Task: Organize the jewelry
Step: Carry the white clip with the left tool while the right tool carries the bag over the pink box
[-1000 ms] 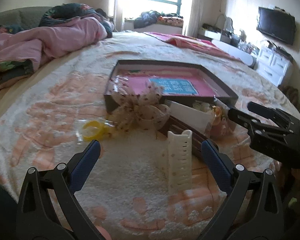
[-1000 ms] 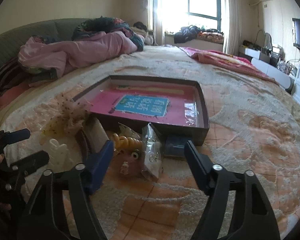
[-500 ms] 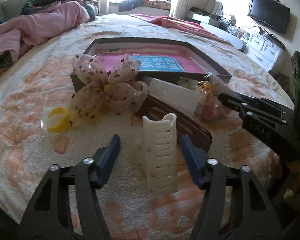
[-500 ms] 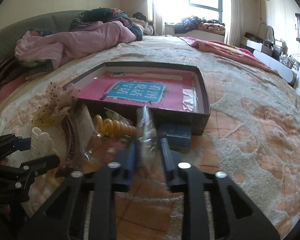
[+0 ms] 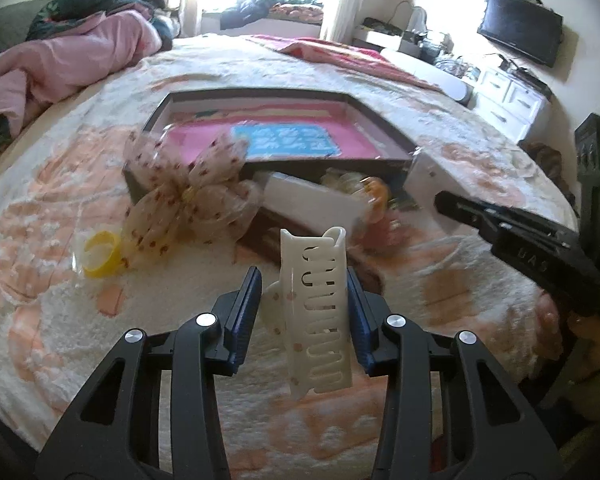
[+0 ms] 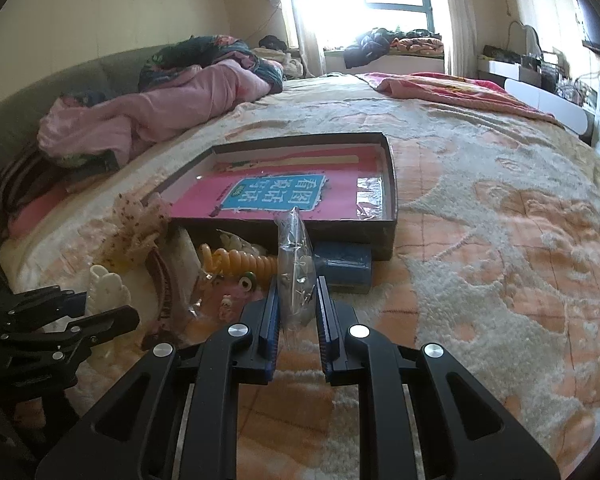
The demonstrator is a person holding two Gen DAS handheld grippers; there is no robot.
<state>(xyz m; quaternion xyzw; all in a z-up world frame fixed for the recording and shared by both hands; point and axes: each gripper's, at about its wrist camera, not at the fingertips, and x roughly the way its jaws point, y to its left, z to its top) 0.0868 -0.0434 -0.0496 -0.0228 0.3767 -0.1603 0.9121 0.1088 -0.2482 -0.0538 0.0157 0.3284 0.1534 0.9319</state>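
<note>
A: Two tools, one in each of my hands, both low over the bed (image 6: 480,208). What do you need to know?

B: What is the left tool (image 5: 302,276) doing?

A: Its jaws are closing around the cream claw clip (image 5: 320,312). The clip stands on end between the blue pads; the right pad touches its side, and a gap shows at the left pad, so I do not call it gripped.

B: And the right tool (image 6: 298,300)?

A: Clenched on a small clear plastic bag (image 6: 296,256). The bag sticks up between the pads, with tiny metal pieces showing inside.

B: Where does the rest of the jewelry lie?

A: In a loose heap on the bedspread, against the near wall of the dark shallow box (image 6: 392,196). In the left view, a spotted fabric bow (image 5: 180,192) leans on the box's near left corner, and a yellow ring in a clear wrap (image 5: 102,254) sits just left of the bow. An orange coil hair tie (image 6: 236,260) lies near the middle of the heap, touching the bag's left side. A blue block (image 6: 344,266) rests against the box wall just right of the bag.

B: What is in the box?

A: A pink sheet with a blue label (image 6: 276,194) covers its floor.
</note>
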